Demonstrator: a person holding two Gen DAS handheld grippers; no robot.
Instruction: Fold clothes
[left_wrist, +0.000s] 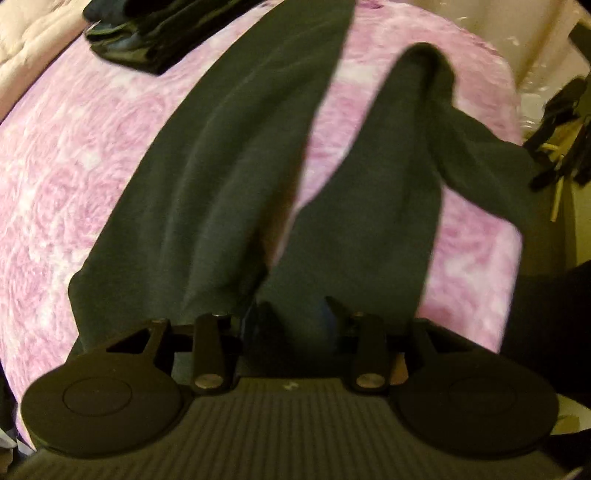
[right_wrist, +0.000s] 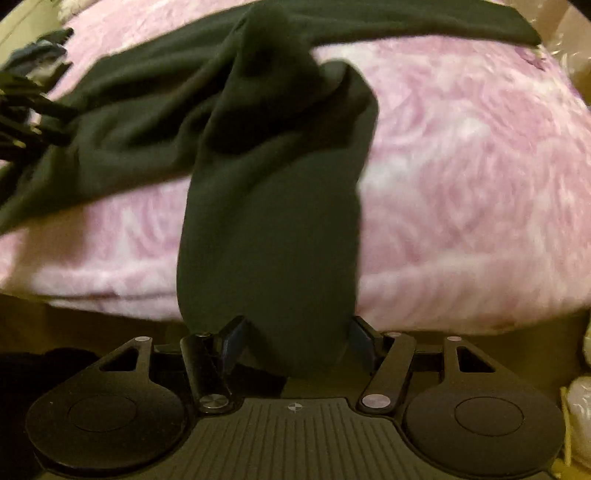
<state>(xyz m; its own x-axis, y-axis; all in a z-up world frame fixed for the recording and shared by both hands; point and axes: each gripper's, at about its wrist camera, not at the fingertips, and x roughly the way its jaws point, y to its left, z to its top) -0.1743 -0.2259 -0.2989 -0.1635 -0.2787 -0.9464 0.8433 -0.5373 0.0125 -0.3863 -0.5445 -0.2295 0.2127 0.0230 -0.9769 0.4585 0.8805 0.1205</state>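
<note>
Dark green trousers (left_wrist: 207, 166) lie spread on a pink fluffy blanket (left_wrist: 55, 166), one leg straight and the other leg (left_wrist: 417, 122) bent back on itself. My left gripper (left_wrist: 299, 310) points down at the waist end, its jaws partly apart, with cloth lying between the fingertips and no visible pinch. In the right wrist view a folded trouser leg (right_wrist: 266, 221) runs down over the blanket's (right_wrist: 461, 147) near edge. My right gripper (right_wrist: 299, 332) stands open wide there, the leg's rounded end loose between its fingers (right_wrist: 236, 332).
A stack of dark folded clothes (left_wrist: 140, 33) sits at the bed's far left corner. A dark device with yellow bits (left_wrist: 569, 122) hangs off the bed's right side. Below the blanket edge is a brown surface (right_wrist: 74, 321); something white (right_wrist: 580, 413) lies at the lower right.
</note>
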